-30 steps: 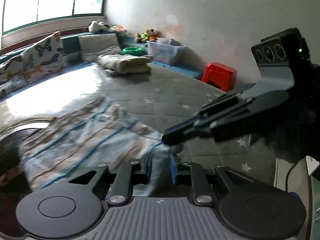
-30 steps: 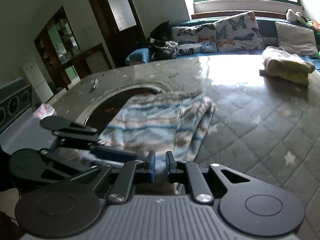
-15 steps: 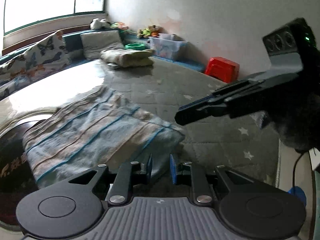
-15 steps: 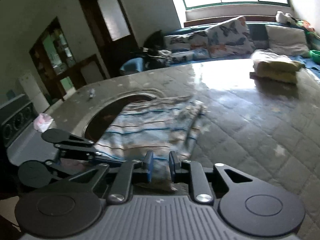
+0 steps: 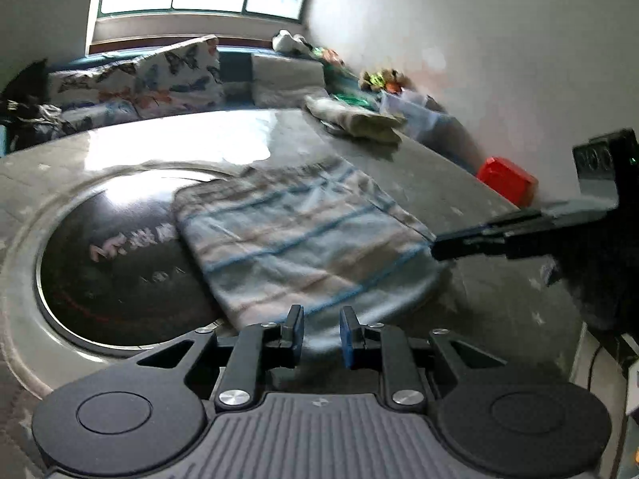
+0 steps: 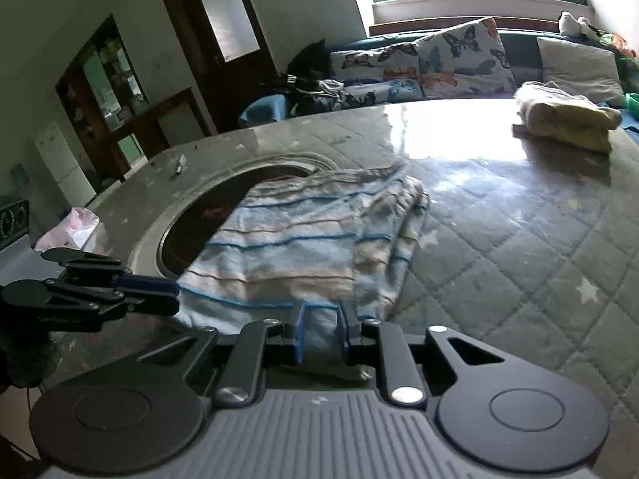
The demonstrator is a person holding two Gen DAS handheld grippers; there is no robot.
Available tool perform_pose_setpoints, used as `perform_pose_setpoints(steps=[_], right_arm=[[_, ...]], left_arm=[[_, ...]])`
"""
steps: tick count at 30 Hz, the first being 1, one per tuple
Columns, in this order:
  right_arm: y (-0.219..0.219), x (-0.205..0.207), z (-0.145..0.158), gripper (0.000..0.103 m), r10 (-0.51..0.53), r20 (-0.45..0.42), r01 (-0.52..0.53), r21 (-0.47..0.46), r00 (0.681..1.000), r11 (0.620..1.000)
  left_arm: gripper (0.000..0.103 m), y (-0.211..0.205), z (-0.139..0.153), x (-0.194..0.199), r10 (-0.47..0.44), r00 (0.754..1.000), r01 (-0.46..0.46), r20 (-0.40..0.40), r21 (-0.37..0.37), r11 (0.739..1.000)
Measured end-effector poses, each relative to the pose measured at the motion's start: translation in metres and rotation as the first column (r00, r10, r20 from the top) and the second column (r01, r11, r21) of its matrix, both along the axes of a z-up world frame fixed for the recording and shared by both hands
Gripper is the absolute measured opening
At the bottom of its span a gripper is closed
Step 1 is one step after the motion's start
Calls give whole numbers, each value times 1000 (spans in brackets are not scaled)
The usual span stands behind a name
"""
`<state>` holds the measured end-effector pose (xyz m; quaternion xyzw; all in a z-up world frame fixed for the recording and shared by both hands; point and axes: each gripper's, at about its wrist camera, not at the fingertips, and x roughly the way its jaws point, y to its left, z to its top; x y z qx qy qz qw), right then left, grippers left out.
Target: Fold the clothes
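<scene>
A blue, white and tan striped garment (image 5: 303,239) lies folded on the grey quilted table (image 5: 499,307), partly over a dark round glass inset (image 5: 116,267). It also shows in the right wrist view (image 6: 303,247). My left gripper (image 5: 321,335) is open at the garment's near edge, with cloth between its jaws but not pinched. My right gripper (image 6: 321,331) is open at the garment's near corner, with cloth lying between its jaws. The right gripper shows from the side in the left wrist view (image 5: 451,245) at the garment's right corner. The left gripper shows in the right wrist view (image 6: 159,295).
A folded beige pile (image 6: 567,117) sits at the table's far side. A sofa with butterfly cushions (image 6: 439,64) runs under the window. A red stool (image 5: 507,185) and a clear bin (image 5: 411,113) stand by the wall. A dark door (image 6: 223,44) is at the back left.
Both grippers have opened and let go of the garment's near edge. The garment now lies flat and folded on the table. The left view has swung left over the glass inset.
</scene>
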<state>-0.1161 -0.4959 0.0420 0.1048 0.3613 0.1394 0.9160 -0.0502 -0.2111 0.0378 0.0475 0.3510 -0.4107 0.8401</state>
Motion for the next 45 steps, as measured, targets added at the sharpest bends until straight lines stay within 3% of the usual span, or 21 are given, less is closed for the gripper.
perform_pose_setpoints(steps=[7, 15, 23, 27, 28, 30, 33, 38, 41, 44, 45], right_arm=[[2, 4, -7, 16, 2, -27, -2, -15, 1000, 1000], [3, 32, 11, 16, -5, 36, 6, -27, 999, 1000], [-9, 62, -11, 14, -63, -11, 63, -14, 998, 998], [-15, 61, -6, 27, -106, 18, 106, -2, 994, 994], [-17, 62, -6, 34, -122, 19, 122, 4, 992, 992], [-20, 68, -10, 37, -154, 12, 153, 11, 988, 988], [-23, 76, -18, 48, -195, 2, 195, 12, 981, 981], [-22, 84, -26, 53, -214, -7, 214, 23, 977, 977], [-19, 84, -28, 53, -219, -7, 219, 29, 976, 975], [-16, 85, -29, 35, -206, -19, 207, 37, 978, 978], [-15, 86, -30, 25, -198, -30, 199, 62, 980, 978]], left_arm=[[24, 23, -9, 6, 60, 998, -59, -31, 27, 998], [22, 15, 0, 20, 72, 997, -72, -19, -9, 997], [27, 14, -10, 34, 87, 995, -86, -45, 34, 996], [27, 13, -5, 48, 136, 990, -135, -48, 25, 991], [35, 12, -4, 52, 154, 987, -153, -51, 23, 988], [45, 9, -3, 61, 195, 979, -194, -58, 17, 981], [47, 6, -2, 72, 238, 969, -237, -70, 14, 971], [50, 1, -6, 87, 293, 952, -292, -92, 29, 956], [49, -1, -10, 92, 302, 946, -300, -117, 31, 953], [46, -2, -12, 93, 297, 945, -296, -136, 28, 955], [40, -3, -12, 94, 294, 945, -293, -143, 24, 956]])
